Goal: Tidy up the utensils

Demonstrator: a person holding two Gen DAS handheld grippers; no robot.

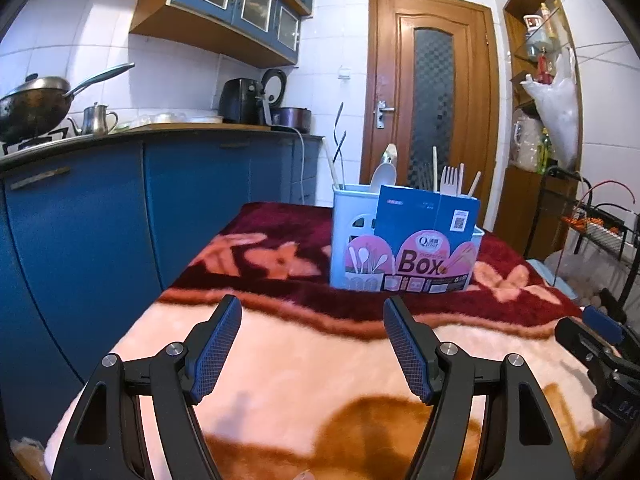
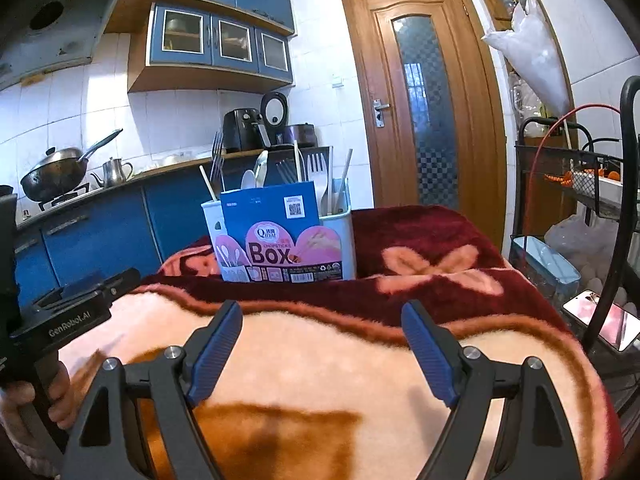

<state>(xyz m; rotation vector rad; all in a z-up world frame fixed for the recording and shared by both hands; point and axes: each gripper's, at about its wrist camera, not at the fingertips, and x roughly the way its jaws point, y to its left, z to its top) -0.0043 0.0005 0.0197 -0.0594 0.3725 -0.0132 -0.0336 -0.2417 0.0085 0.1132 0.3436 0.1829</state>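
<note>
The utensil box stands upright at frame centre on the blanket, forks and spoons inside (chopsticks too). Left gripper and right gripper, both at the bottom, gape empty.

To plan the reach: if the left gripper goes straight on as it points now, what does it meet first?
Probably the blanket: the open left gripper points slightly downward. If it clears that, the utensil box is next; depth is unclear.
</note>
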